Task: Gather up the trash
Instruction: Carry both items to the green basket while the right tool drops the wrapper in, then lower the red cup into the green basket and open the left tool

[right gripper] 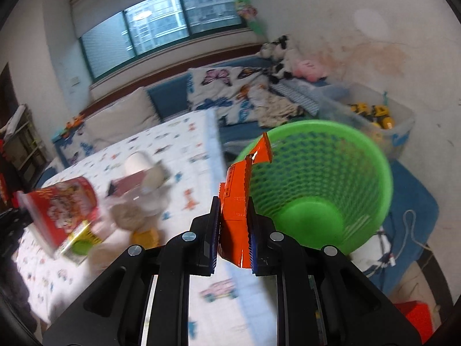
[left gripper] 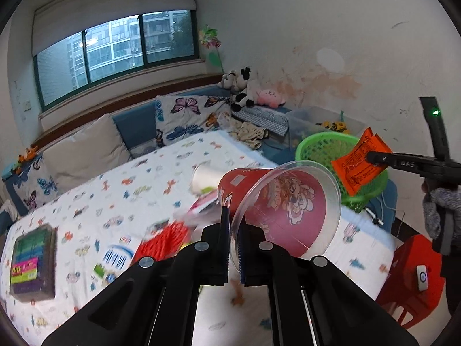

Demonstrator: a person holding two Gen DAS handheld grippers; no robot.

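Observation:
My left gripper point(left gripper: 234, 248) is shut on the clear rim of a red printed cup point(left gripper: 276, 204), lifted above the table and lying on its side; the same red cup point(right gripper: 62, 210) shows at the left of the right wrist view. My right gripper point(right gripper: 232, 239) is shut on an orange snack wrapper point(right gripper: 234, 201), held up just in front of the green mesh basket point(right gripper: 331, 178). In the left wrist view the right gripper point(left gripper: 371, 157) holds the orange wrapper point(left gripper: 358, 163) over the green basket point(left gripper: 322, 144). More litter lies on the patterned table point(left gripper: 115, 196): a white paper cup point(left gripper: 204, 177) and a red net bag point(left gripper: 167, 239).
A dark pack with coloured labels point(left gripper: 33, 268) lies at the table's left end. Beyond the table are a blue sofa with cushions point(left gripper: 86, 150), plush toys point(left gripper: 245, 89) and a clear toy bin point(left gripper: 319, 121). A red stool point(left gripper: 412, 276) stands at the right, by a person's sleeve point(left gripper: 440, 210).

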